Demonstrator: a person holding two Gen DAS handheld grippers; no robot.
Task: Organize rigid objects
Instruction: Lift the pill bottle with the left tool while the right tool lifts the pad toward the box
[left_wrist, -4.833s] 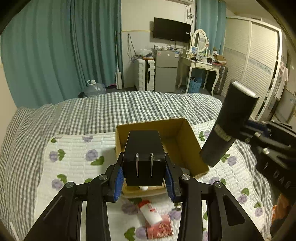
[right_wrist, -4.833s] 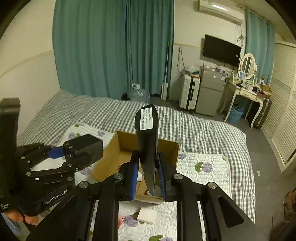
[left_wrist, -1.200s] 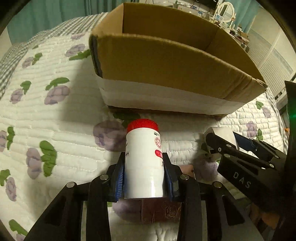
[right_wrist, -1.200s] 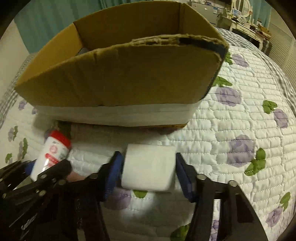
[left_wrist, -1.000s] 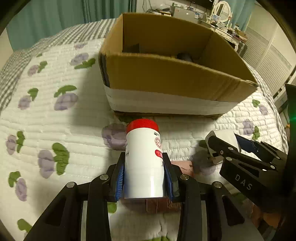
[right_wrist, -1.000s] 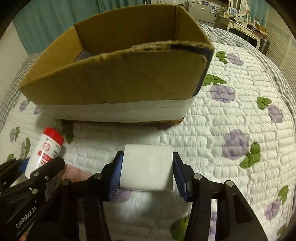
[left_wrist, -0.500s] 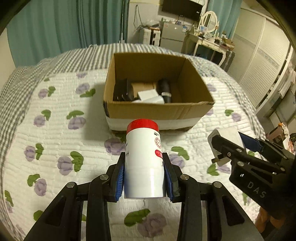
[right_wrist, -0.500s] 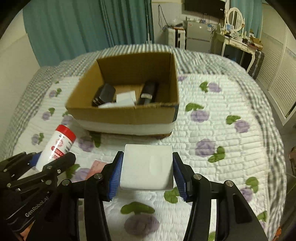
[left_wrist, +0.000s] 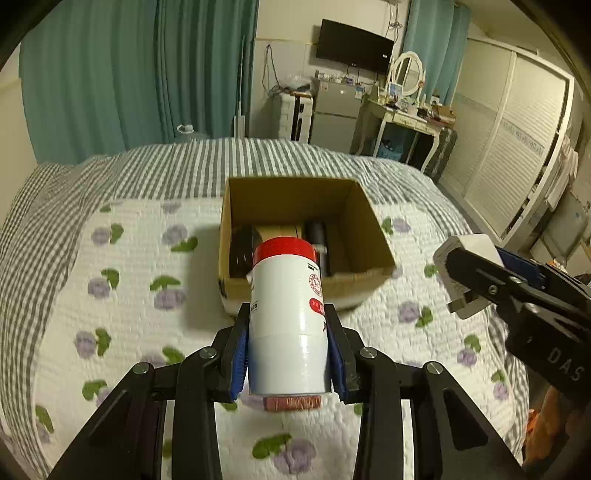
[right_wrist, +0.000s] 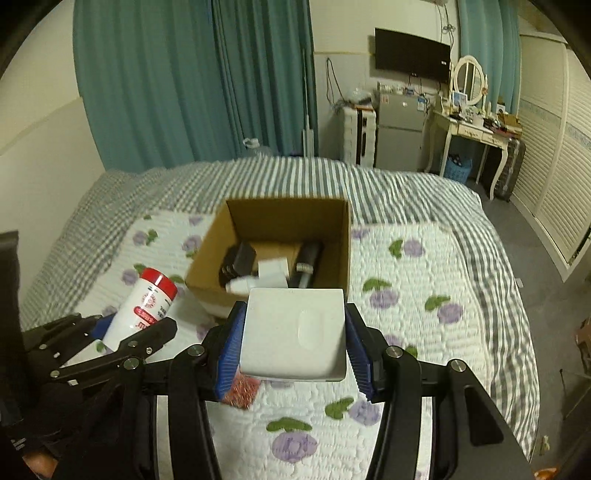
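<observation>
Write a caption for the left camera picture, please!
Left tongs hold a red-capped white bottle above the flowery quilt, facing the cardboard box.

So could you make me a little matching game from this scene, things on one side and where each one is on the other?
Things:
1. red-capped white bottle
2. white adapter
3. cardboard box
4. pink packet

Places:
A. lying on the quilt, below the grippers
B. held in the left gripper
C. standing open on the quilt
D. held in the right gripper

Pairs: 1-B, 2-D, 3-C, 4-A
</observation>
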